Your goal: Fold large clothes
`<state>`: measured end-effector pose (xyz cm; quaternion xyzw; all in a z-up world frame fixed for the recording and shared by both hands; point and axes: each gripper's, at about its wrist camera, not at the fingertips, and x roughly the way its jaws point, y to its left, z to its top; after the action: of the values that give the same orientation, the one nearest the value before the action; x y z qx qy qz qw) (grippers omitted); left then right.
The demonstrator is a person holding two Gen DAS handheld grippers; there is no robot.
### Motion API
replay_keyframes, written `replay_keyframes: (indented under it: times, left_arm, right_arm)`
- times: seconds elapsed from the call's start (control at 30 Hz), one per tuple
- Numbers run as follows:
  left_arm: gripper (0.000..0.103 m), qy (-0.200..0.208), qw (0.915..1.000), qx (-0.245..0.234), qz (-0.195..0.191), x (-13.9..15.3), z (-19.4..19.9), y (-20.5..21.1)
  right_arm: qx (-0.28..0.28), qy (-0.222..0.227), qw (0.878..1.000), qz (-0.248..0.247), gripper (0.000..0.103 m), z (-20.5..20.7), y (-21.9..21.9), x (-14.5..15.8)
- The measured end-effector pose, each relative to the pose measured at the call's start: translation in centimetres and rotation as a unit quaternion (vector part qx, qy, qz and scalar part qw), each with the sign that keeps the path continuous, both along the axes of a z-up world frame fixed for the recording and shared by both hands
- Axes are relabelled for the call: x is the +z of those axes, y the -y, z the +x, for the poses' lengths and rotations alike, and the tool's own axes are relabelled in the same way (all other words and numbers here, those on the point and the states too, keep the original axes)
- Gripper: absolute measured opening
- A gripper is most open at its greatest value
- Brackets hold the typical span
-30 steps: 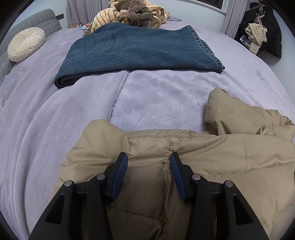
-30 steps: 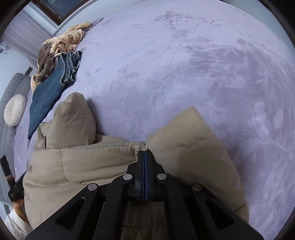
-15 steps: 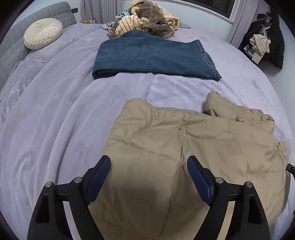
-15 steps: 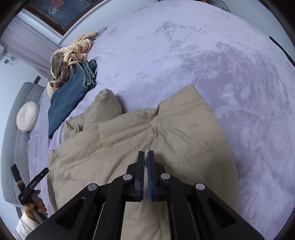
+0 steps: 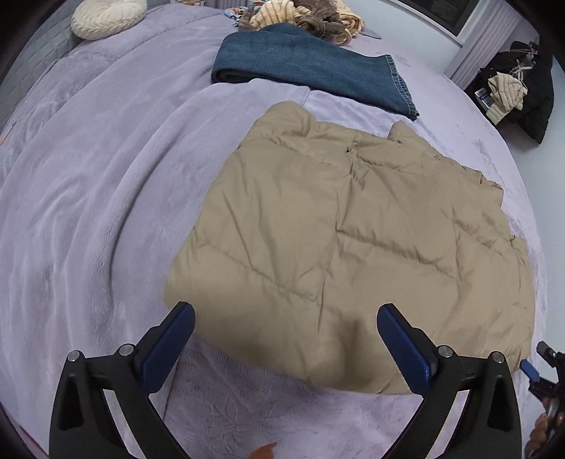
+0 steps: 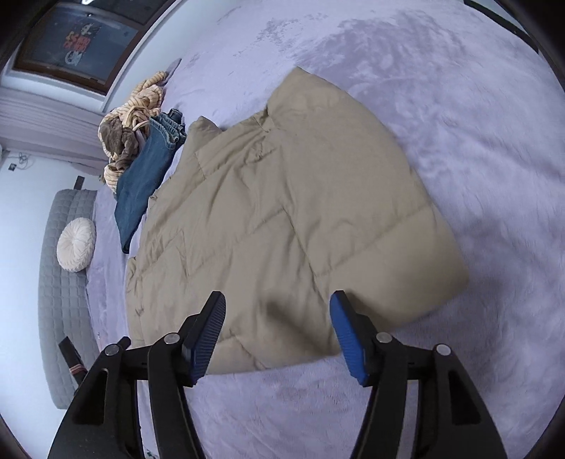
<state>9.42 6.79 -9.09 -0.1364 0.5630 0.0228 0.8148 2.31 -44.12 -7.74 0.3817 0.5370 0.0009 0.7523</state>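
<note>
Bedding of pale lilac plush (image 5: 88,212) carries everything here. A tan quilted puffer jacket (image 5: 346,240) lies folded into a broad, roughly rectangular slab near the bed's near edge, its padded panels creased but flat, one rounded fold end poking up on its far side toward the folded blue denim jeans (image 5: 310,74). The jeans lie just beyond the jacket, close but apart from it. Behind them, at the bed's far edge, sits a heap of striped cream and brown knitwear (image 5: 303,17). A round cream pleated cushion (image 5: 106,17) rests at the far left corner, against a grey quilted headboard (image 6: 60,282).

The left gripper (image 5: 286,317) hangs above the jacket's near edge, its blue-padded fingers (image 5: 169,339) wide apart and opening, nothing clamped between them; the cloth lies below, untouched. The right gripper (image 6: 277,307) hovers over the jacket's near edge in its own view, its jaws also opening, blue ribbed pads (image 6: 348,335) well apart and empty.

Dark clothing with a beige garment (image 5: 508,88) hangs beyond the bed's right edge.
</note>
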Motion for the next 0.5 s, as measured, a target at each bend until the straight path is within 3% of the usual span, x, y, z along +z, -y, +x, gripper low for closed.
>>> replay_keyframes:
  times: [0.1, 0.23, 0.4, 0.5]
  left_arm:
    - [0.103, -0.011, 0.9996, 0.015, -0.02, -1.0, -1.2, -0.9]
    - [0.103, -0.028, 0.9962, 0.03, -0.077, -2.6, -2.1, -1.7]
    - [0.103, -0.033, 0.9881, 0.048, -0.142, -4.2, -2.6, -2.2]
    - [0.103, -0.039, 0.98, 0.055, -0.187, -5.5, -2.5, -2.3]
  right_arm:
    - [-0.026, -0.009, 0.999, 0.019, 0.08, -1.9, 0.4, -1.2]
    - [-0.059, -0.018, 0.997, 0.05, 0.085, -3.1, 1.0, -3.3]
    - [-0.085, -0.015, 0.993, 0.083, 0.103, -3.1, 1.2, -5.2]
    - [-0.097, -0.013, 0.989, 0.108, 0.103, -2.8, 1.1, -6.2]
